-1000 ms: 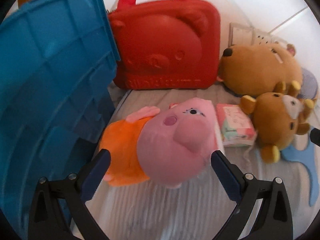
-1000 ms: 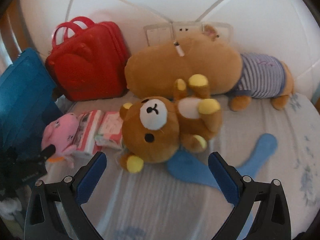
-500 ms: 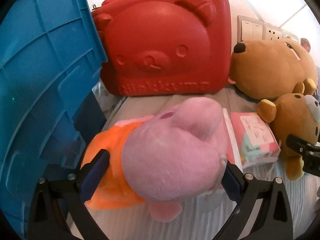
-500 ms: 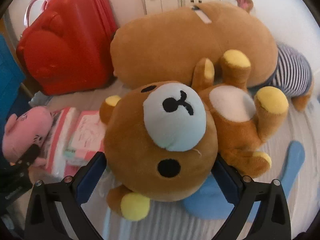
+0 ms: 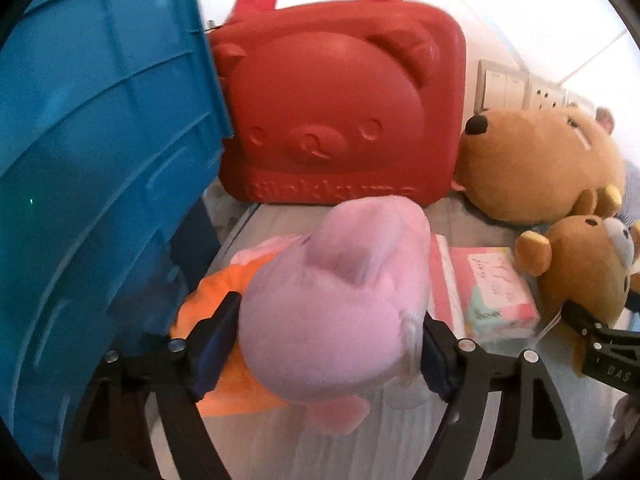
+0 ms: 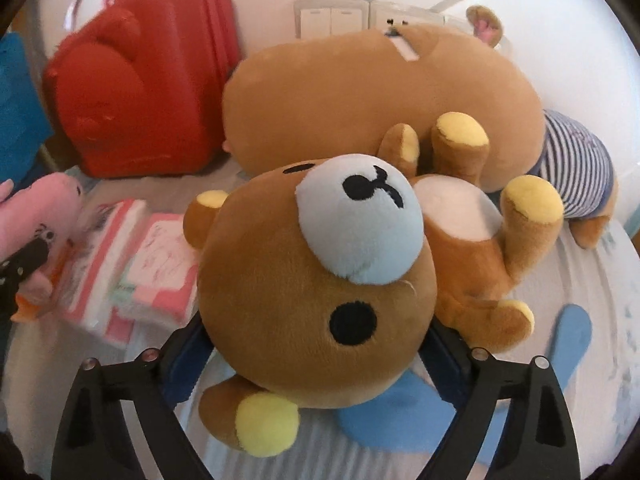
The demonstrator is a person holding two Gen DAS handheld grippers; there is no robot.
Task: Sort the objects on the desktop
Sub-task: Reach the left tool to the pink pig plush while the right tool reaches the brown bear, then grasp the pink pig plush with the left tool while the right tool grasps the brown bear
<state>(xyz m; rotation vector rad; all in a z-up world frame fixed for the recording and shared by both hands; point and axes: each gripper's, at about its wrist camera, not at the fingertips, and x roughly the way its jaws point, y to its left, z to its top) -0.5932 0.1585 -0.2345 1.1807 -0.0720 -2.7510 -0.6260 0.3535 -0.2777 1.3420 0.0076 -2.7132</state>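
The soft pink pig toy in an orange dress (image 5: 332,304) lies on the striped grey bed cover (image 5: 400,440), near its left edge. The left gripper (image 5: 330,344) has closed in on the pig's round head, and both blue pads press into the plush. Beside the pig, touching its right side, lie two pink packs of tissues (image 5: 492,292). Left of the pig stands a big blue plastic crate (image 5: 92,160). Behind it, by the wall, stands a red hard case with a bear face (image 5: 336,116).

The small brown teddy bear with yellow paws (image 6: 320,280) lies on its back, further right on the cover, on top of a flat blue shape (image 6: 572,332). The right gripper (image 6: 316,356) squeezes the bear's big head from both sides. Just behind it lies a large brown plush animal in a striped shirt (image 6: 380,100), under the white wall switches (image 6: 332,20).
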